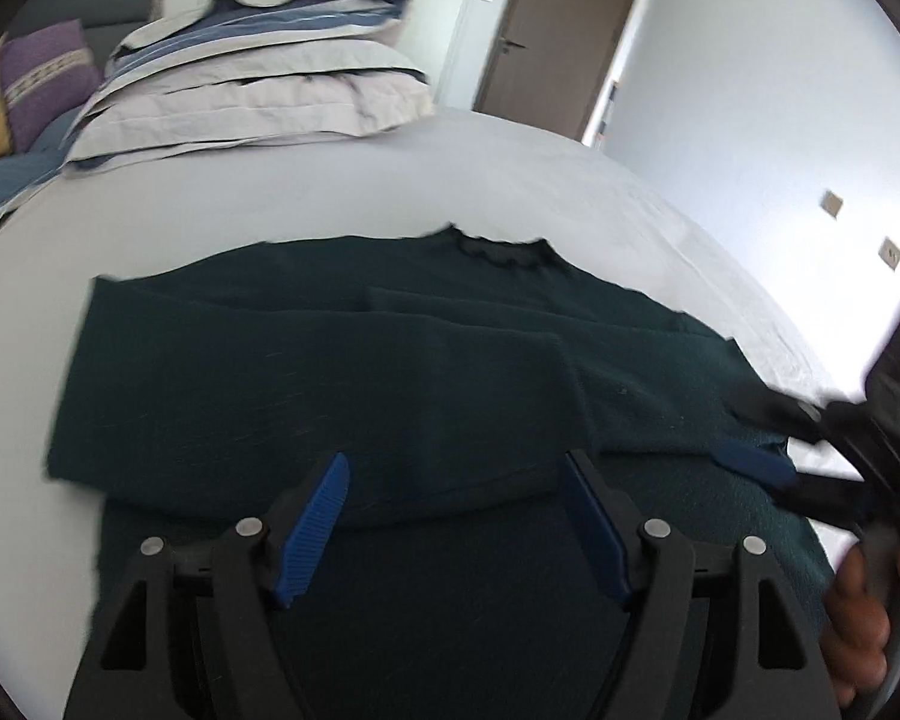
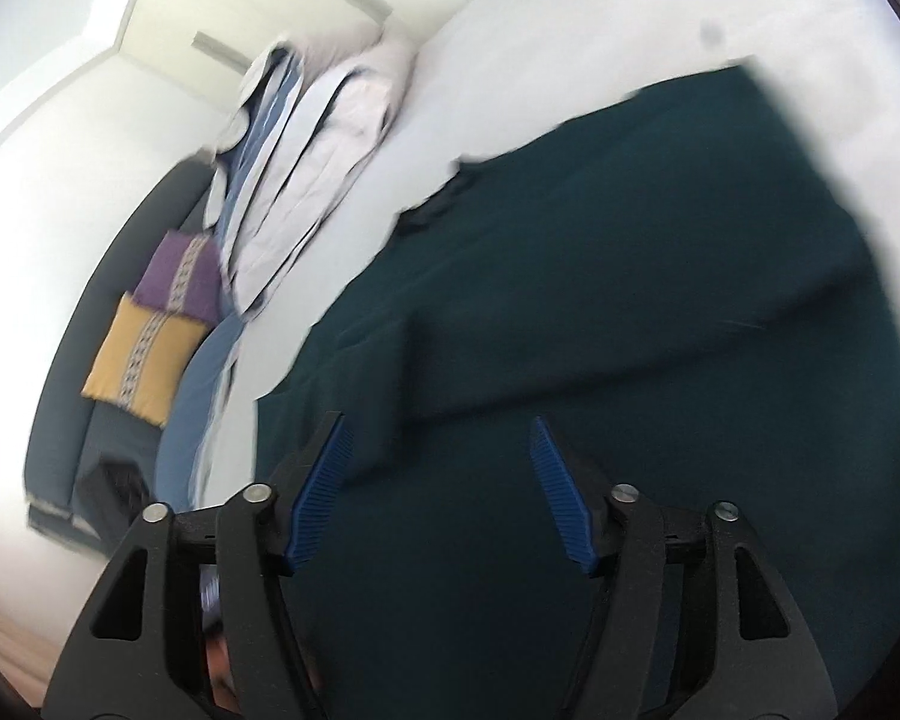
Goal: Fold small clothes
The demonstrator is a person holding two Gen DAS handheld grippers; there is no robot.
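Observation:
A dark green long-sleeved top lies flat on the white bed, its frilled collar at the far side and a sleeve folded across the body. My left gripper hovers over the near hem, open, with nothing between its blue pads. In the left wrist view my right gripper is at the top's right edge, blurred, with a hand behind it. The right wrist view shows the right gripper open above the green top, pinching no cloth.
A stack of folded bedding and pillows sits at the bed's far left. Beside it stands a dark sofa with purple and yellow cushions. A brown door and a white wall lie beyond the bed.

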